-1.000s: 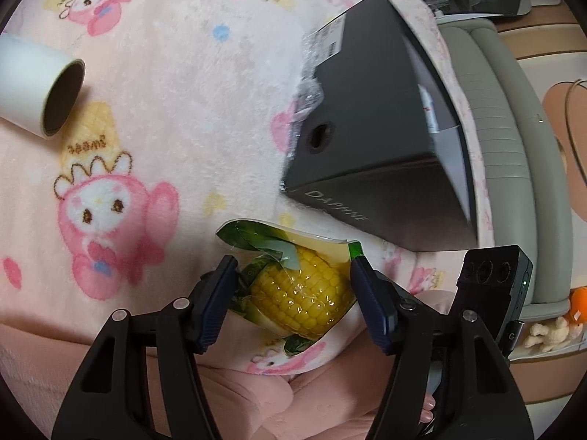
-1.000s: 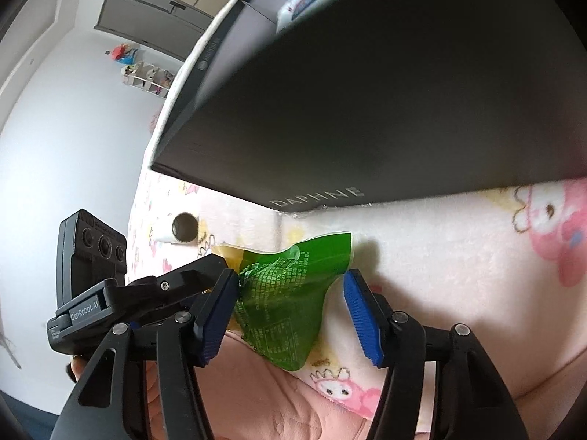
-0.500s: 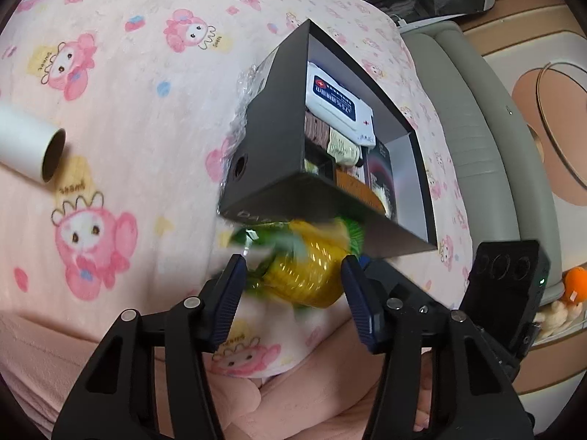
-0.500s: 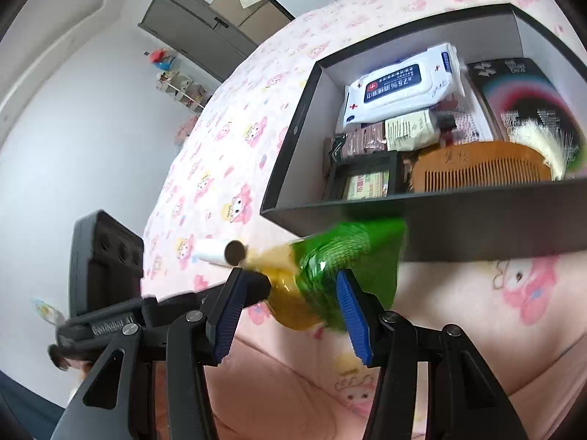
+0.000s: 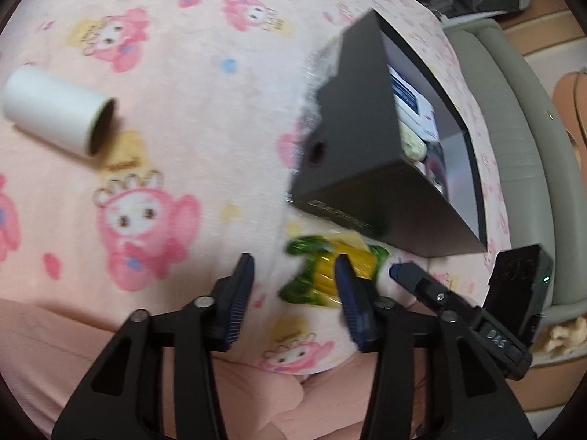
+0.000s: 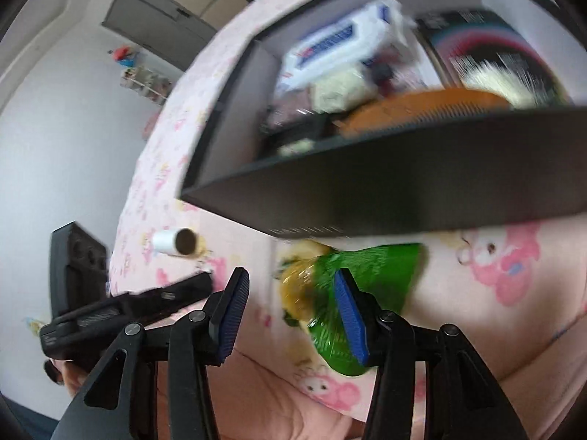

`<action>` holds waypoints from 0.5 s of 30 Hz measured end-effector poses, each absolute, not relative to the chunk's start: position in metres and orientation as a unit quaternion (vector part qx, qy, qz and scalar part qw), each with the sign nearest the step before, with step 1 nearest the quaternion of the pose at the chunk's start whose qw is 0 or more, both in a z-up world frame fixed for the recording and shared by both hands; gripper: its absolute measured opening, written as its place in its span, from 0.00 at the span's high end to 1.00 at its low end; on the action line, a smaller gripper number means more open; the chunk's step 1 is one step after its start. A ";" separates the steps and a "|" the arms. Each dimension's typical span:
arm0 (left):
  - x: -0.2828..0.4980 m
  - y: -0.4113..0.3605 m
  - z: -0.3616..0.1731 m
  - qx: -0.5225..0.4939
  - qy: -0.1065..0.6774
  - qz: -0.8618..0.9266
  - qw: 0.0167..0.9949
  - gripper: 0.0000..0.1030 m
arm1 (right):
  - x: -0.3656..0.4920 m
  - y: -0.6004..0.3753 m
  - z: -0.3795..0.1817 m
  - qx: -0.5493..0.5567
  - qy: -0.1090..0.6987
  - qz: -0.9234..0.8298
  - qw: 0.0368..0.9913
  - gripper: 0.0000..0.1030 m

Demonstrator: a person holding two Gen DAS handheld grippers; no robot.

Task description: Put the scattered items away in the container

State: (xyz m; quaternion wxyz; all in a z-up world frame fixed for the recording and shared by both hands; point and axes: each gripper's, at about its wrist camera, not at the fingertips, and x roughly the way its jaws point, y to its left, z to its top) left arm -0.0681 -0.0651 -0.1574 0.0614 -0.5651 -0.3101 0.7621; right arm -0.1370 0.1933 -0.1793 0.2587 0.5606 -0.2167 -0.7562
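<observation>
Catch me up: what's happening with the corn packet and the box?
A person holds both grippers over the pink cartoon-print blanket. The green-and-yellow plastic corn packet lies just before the open black cardboard box, not inside. The left gripper has just been opening, jaws empty; the right gripper has just been closing, packet's end between its jaws, unpinched. A white cardboard tube lies farther off.
</observation>
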 end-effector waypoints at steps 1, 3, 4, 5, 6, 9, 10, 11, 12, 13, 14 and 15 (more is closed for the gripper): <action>-0.067 -0.067 -0.158 -0.566 -0.309 0.762 0.057 0.46 | -0.137 0.194 -0.183 0.568 -0.217 -0.751 0.256 0.56; -0.064 -0.070 -0.160 -0.569 -0.305 0.762 0.049 0.44 | -0.137 0.190 -0.187 0.578 -0.207 -0.747 0.257 0.56; -0.063 -0.069 -0.162 -0.572 -0.306 0.759 0.050 0.44 | -0.135 0.187 -0.187 0.577 -0.198 -0.749 0.257 0.53; -0.063 -0.068 -0.165 -0.575 -0.309 0.756 0.053 0.44 | -0.134 0.185 -0.186 0.576 -0.187 -0.754 0.256 0.51; -0.062 -0.066 -0.167 -0.578 -0.311 0.752 0.056 0.44 | -0.133 0.183 -0.184 0.574 -0.173 -0.759 0.252 0.51; -0.069 -0.051 -0.181 -0.588 -0.319 0.738 0.091 0.44 | -0.133 0.192 -0.179 0.566 -0.171 -0.775 0.223 0.51; -0.071 -0.046 -0.187 -0.592 -0.321 0.733 0.099 0.44 | -0.134 0.196 -0.178 0.562 -0.173 -0.780 0.212 0.51; -0.073 -0.042 -0.191 -0.595 -0.321 0.729 0.103 0.44 | -0.134 0.201 -0.176 0.558 -0.174 -0.786 0.201 0.50; -0.075 -0.040 -0.196 -0.598 -0.325 0.725 0.107 0.44 | -0.134 0.206 -0.175 0.555 -0.172 -0.791 0.192 0.50; -0.078 -0.037 -0.202 -0.601 -0.329 0.720 0.110 0.44 | -0.134 0.208 -0.176 0.556 -0.165 -0.794 0.184 0.47; -0.080 -0.035 -0.207 -0.603 -0.333 0.716 0.114 0.44 | -0.134 0.209 -0.179 0.559 -0.155 -0.795 0.176 0.45; -0.082 -0.034 -0.211 -0.603 -0.341 0.712 0.118 0.43 | -0.134 0.209 -0.183 0.565 -0.148 -0.793 0.172 0.45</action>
